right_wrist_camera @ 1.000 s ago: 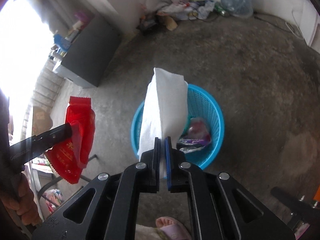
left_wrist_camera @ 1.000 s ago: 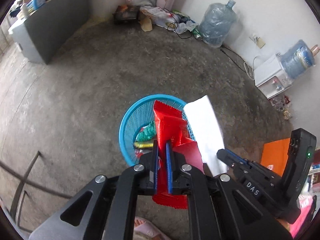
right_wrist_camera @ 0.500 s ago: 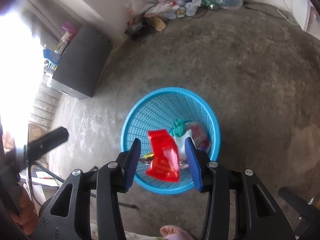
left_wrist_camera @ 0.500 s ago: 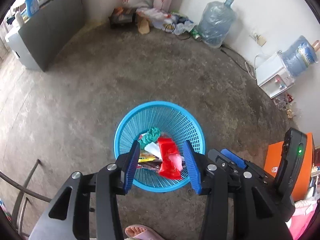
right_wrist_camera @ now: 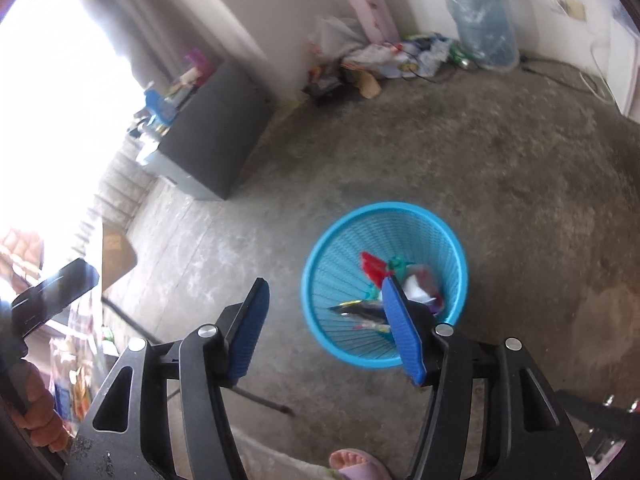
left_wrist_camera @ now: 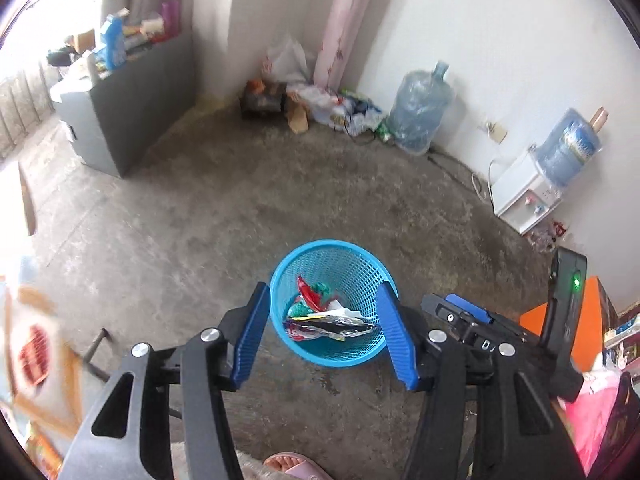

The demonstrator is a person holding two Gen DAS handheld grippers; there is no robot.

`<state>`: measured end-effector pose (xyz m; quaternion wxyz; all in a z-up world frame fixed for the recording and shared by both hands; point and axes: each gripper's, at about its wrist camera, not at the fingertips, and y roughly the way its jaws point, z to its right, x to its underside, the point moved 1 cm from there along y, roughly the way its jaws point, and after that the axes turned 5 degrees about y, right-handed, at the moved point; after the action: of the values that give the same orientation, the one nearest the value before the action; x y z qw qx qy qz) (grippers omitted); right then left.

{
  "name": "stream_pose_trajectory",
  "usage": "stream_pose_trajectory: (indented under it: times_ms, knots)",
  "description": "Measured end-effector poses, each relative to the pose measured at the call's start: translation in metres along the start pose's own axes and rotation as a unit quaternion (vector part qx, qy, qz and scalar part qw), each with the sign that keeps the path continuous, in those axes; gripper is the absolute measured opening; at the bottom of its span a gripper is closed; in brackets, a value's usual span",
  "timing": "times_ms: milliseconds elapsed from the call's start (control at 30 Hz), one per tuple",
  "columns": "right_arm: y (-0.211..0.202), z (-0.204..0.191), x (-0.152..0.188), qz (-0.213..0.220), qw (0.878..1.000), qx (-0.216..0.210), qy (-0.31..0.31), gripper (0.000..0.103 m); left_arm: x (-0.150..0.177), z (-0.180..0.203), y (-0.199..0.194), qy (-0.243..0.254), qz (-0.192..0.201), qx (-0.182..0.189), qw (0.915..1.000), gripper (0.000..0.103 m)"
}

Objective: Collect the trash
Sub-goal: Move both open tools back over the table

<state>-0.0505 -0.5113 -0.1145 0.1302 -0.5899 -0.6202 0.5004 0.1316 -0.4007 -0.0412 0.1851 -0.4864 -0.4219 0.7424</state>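
A blue mesh waste basket [left_wrist_camera: 362,270] [right_wrist_camera: 348,224] stands on the concrete floor. Inside it lie a red wrapper [left_wrist_camera: 306,294] [right_wrist_camera: 374,266], a white tissue [right_wrist_camera: 414,290] and other wrappers [left_wrist_camera: 332,322]. My left gripper [left_wrist_camera: 326,334] hangs high above the basket, its jaws opening with nothing between them. My right gripper [right_wrist_camera: 330,330] is up above the basket's left side, its jaws opening too and empty. In the left wrist view the right gripper's body [left_wrist_camera: 472,320] shows at the right.
A grey cabinet [left_wrist_camera: 132,100] stands at the back left. Bags and clutter [left_wrist_camera: 320,96] and a water jug [left_wrist_camera: 422,110] line the far wall. A white dispenser [left_wrist_camera: 524,190] stands at the right. A sandalled foot [right_wrist_camera: 358,464] is at the bottom edge.
Both grippers opened and let go: the red wrapper and the white tissue fell into the basket. Both hands then rose and pulled back, so the basket looks smaller.
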Motion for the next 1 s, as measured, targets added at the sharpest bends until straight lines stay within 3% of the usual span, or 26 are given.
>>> stream_pose_trajectory:
  times_ms: [167, 300, 500, 833, 1000]
  knots:
    - [-0.021, -0.036, 0.015, 0.003, 0.999, -0.023, -0.043, 0.063, 0.04, -0.026, -0.062, -0.006, 0.059, -0.048, 0.997, 0.057]
    - [-0.031, -0.064, 0.03, -0.01, 0.996, -0.042, -0.077, 0.063, 0.084, -0.055, -0.109, -0.044, 0.096, -0.072, 0.9918, 0.057]
    - [-0.043, -0.111, 0.054, -0.029, 0.988, -0.071, -0.131, 0.063, 0.151, -0.093, -0.188, -0.083, 0.158, -0.124, 0.9762, 0.057]
    - [-0.044, -0.182, 0.098, -0.073, 0.966, -0.139, -0.207, 0.063, 0.244, -0.14, -0.261, -0.14, 0.175, -0.213, 0.9509, 0.058]
    - [-0.038, -0.214, 0.121, -0.101, 0.953, -0.155, -0.239, 0.063, 0.267, -0.155, -0.273, -0.168, 0.192, -0.219, 0.9416, 0.058]
